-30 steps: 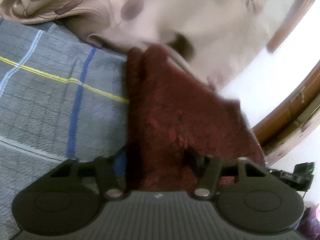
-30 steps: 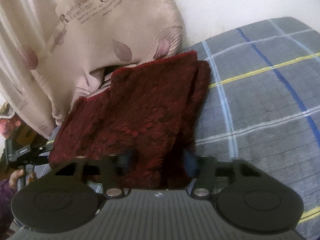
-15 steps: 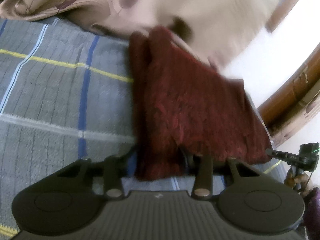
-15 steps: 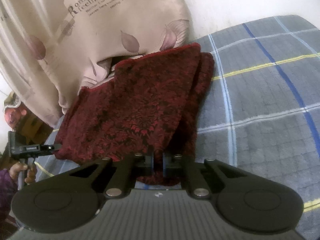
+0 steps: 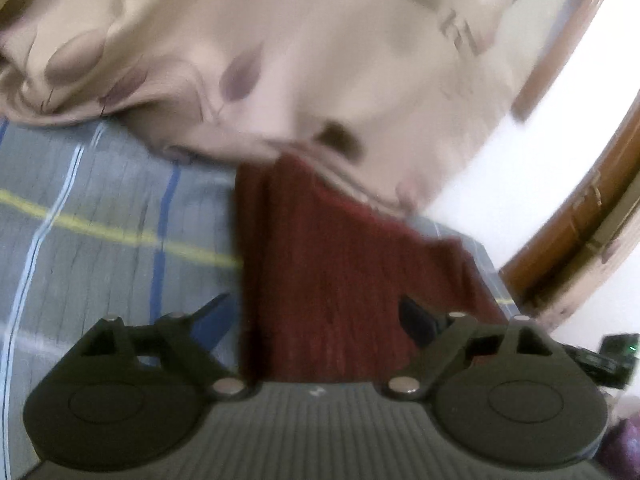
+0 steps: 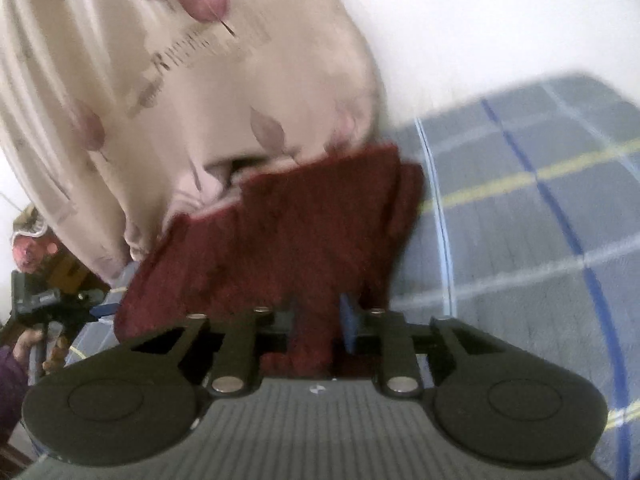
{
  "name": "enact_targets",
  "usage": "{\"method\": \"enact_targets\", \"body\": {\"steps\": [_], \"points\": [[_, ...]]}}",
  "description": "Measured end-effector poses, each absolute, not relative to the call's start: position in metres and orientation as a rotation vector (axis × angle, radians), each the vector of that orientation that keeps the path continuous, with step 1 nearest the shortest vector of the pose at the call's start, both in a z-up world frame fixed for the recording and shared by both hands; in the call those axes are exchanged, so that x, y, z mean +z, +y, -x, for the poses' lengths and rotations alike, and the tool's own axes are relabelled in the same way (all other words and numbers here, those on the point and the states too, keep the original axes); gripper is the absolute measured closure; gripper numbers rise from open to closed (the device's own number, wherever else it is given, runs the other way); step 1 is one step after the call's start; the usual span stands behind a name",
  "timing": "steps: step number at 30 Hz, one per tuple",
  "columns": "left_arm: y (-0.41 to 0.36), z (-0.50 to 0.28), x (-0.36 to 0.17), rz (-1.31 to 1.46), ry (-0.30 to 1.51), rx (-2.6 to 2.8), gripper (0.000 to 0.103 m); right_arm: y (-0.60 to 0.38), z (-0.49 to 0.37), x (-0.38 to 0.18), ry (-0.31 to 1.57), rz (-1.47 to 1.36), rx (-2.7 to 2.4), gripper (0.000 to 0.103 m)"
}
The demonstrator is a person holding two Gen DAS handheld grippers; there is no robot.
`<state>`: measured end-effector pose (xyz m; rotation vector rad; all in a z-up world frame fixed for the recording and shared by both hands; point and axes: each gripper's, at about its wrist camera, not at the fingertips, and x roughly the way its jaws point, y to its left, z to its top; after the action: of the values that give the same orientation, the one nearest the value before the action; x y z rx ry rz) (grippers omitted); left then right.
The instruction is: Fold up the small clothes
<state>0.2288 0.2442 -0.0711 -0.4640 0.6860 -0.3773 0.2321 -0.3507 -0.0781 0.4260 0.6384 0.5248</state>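
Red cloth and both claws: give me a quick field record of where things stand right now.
item: dark red patterned cloth, folded, lying flat
surface: grey plaid bedspread with blue, white and yellow lines
behind cloth: beige leaf-print pillow, overlapping the cloth's far edge
left claw: jaws opening, wide apart, cloth's near edge between them, pads not pressing it
right claw: jaws opening, a fold of the cloth between the fingers, no firm pinch visible
image quality: both views motion-blurred
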Motion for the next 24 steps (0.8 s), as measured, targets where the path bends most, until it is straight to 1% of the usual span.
{"method": "enact_targets", "body": {"steps": [1, 2, 3, 4, 8, 11, 12, 13, 14, 16, 17, 18, 19, 20, 22, 24], "points": [[0.244, -0.238, -0.073, 0.474, 0.693, -0.39, 0.013, -0.35, -0.23, -0.074, 0.622, -0.434, 0.538, 0.067], [0.244, -0.248, -0.077, 0.489, 0.707, -0.41, 0.013, -0.349, -0.229, -0.071, 0.609, -0.446, 0.556, 0.061], [0.244, -0.256, -0.081, 0.499, 0.723, -0.424, 0.013, -0.347, -0.227, -0.069, 0.602, -0.451, 0.566, 0.052], [0.243, -0.266, -0.085, 0.505, 0.741, -0.437, 0.013, -0.344, -0.226, -0.067, 0.596, -0.451, 0.571, 0.049], [0.242, -0.298, -0.102, 0.511, 0.786, -0.498, 0.013, -0.334, -0.217, -0.062, 0.582, -0.451, 0.613, 0.048], [0.244, -0.32, -0.12, 0.541, 0.871, -0.545, 0.014, -0.327, -0.212, -0.061, 0.582, -0.45, 0.635, 0.047], [0.244, -0.327, -0.127, 0.538, 0.904, -0.563, 0.017, -0.326, -0.211, -0.061, 0.582, -0.454, 0.638, 0.046], [0.245, -0.33, -0.13, 0.536, 0.887, -0.588, 0.017, -0.325, -0.209, -0.061, 0.582, -0.461, 0.639, 0.045], [0.246, -0.334, -0.132, 0.551, 0.885, -0.605, 0.019, -0.324, -0.207, -0.061, 0.581, -0.47, 0.639, 0.045], [0.249, -0.345, -0.14, 0.61, 0.877, -0.617, 0.031, -0.322, -0.205, -0.062, 0.581, -0.486, 0.642, 0.044], [0.248, -0.348, -0.144, 0.628, 0.87, -0.618, 0.046, -0.321, -0.203, -0.062, 0.58, -0.494, 0.644, 0.042], [0.244, -0.351, -0.149, 0.629, 0.863, -0.617, 0.056, -0.319, -0.202, -0.063, 0.58, -0.501, 0.649, 0.04], [0.239, -0.351, -0.151, 0.62, 0.845, -0.617, 0.057, -0.317, -0.201, -0.063, 0.58, -0.506, 0.658, 0.04], [0.235, -0.348, -0.152, 0.62, 0.823, -0.614, 0.06, -0.313, -0.202, -0.062, 0.582, -0.505, 0.672, 0.04], [0.233, -0.341, -0.149, 0.628, 0.79, -0.583, 0.062, -0.303, -0.205, -0.06, 0.58, -0.489, 0.688, 0.037], [0.233, -0.332, -0.14, 0.623, 0.77, -0.565, 0.069, -0.291, -0.212, -0.056, 0.572, -0.472, 0.704, 0.036]]}}
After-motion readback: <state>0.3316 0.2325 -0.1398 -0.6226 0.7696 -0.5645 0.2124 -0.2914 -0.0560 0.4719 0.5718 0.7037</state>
